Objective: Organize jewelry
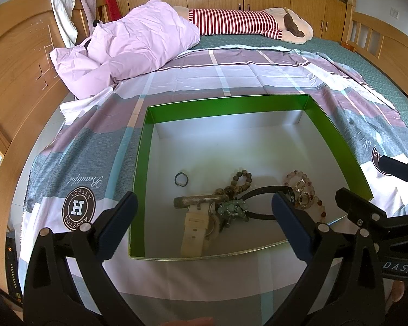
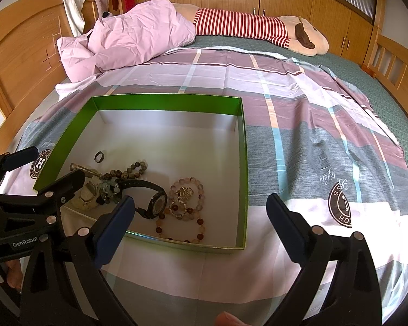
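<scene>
A: box (image 1: pixel 337 138) finish?
B: Cardboard, glossy green walls, matt white floor. Bedsheet (image 2: pixel 299 114) is creased cloth.
A: watches?
B: White watch (image 1: pixel 194 231) strap matt plastic; black watch (image 2: pixel 156 201) glossy. Headboard (image 1: pixel 16 68) smooth wood.

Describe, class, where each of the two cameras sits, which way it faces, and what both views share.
Left wrist: mounted on the left tool, looking forward over the green box on the bed; its own open fingers frame the view, and the right tool shows at the right edge.
Right wrist: mounted on the right tool, beside the box's right side; its open fingers show, with the left tool at the left edge.
Shared: the box, black watch, pink bead bracelet, small ring, plaid sheet, striped plush.
</scene>
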Demonstrator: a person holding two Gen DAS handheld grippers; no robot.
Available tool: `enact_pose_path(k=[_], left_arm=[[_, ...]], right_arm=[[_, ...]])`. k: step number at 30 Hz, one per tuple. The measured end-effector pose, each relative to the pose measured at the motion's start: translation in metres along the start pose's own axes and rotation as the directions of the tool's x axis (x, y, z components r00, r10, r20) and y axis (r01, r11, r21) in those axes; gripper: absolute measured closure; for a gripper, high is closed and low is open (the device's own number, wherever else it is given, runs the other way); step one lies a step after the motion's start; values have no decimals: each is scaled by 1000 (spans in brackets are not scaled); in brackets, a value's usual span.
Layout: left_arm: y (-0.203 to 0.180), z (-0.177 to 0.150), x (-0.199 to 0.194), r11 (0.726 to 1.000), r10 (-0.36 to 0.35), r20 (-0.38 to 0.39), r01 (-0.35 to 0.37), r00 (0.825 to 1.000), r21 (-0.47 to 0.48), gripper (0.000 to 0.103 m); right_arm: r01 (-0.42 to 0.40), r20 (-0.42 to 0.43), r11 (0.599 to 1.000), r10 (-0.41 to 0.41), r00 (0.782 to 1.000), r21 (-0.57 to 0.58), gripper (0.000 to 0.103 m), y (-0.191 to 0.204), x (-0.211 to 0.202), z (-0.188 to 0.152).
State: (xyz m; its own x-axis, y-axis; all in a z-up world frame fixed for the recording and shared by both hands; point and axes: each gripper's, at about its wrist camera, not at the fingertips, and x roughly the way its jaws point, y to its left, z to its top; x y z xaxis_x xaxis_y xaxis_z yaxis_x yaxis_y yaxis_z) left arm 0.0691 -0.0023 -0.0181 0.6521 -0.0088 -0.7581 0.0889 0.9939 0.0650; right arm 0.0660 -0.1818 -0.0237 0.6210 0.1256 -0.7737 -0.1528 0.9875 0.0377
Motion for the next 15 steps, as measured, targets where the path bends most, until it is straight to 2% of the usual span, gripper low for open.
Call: enact_pose_path(k=[15], left_arm=[[0, 0, 0, 1000, 0, 0, 0, 1000, 1, 5]], right_arm=[[3, 1, 1000, -3, 1000, -3, 8, 1, 0, 0]])
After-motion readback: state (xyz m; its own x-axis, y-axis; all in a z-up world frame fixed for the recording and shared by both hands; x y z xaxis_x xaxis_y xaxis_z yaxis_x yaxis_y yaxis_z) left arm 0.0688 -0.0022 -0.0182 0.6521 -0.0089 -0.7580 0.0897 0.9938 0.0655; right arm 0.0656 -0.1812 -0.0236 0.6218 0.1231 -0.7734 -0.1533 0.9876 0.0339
